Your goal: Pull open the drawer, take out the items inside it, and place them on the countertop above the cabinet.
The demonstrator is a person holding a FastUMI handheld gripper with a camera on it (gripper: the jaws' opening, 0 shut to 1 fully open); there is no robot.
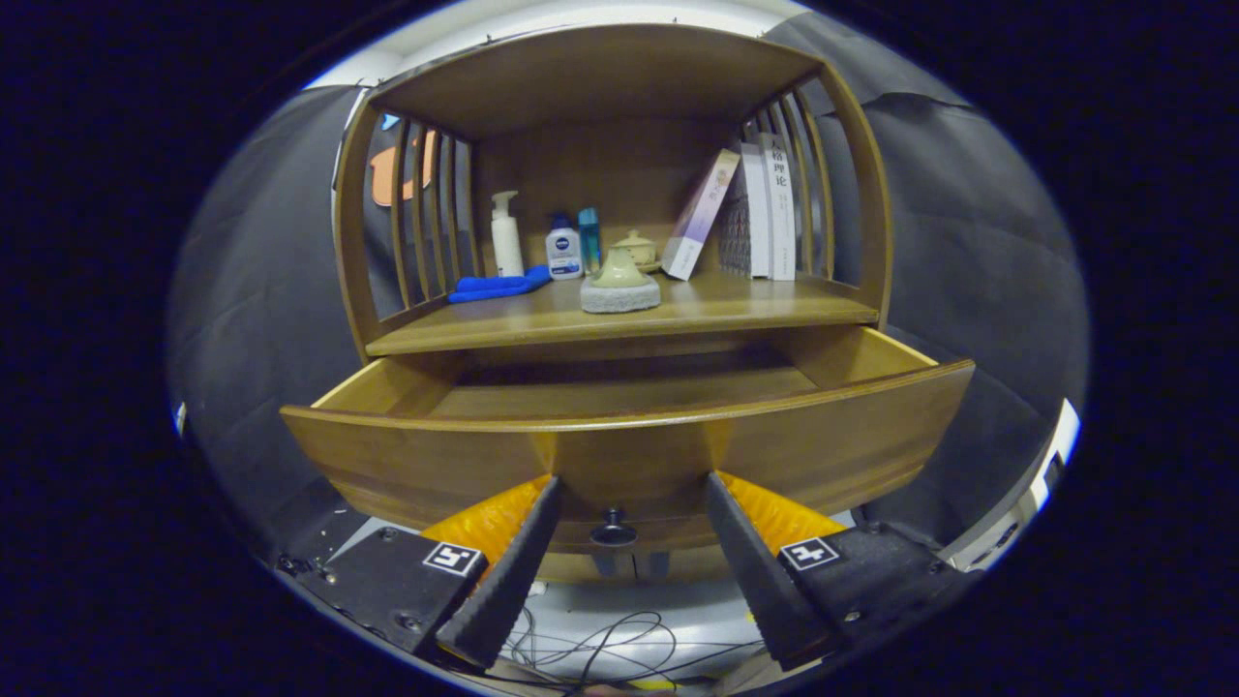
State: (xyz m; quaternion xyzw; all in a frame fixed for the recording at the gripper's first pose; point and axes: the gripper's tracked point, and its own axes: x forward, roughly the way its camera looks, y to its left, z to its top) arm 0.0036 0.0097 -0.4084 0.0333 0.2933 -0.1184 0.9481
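You are looking through a strong fisheye: the drawer front (629, 440) bows outward and the cabinet's side slats (426, 208) curve inward. Light is moderate and warm, falling from above and in front; the countertop (736, 300) carries a soft sheen, and a pale bright strip of ceiling (542, 19) shows over the cabinet. The drawer's inside (619, 392) lies in deeper shadow under the countertop's lip. The bottles (564, 247) and books (765, 208) look reasonably sharp, though small. Your gripper (631, 499) stands spread apart near the lens, its fingers (508, 571) slightly soft. The floor cables (600, 644) sit in cooler, brighter light.
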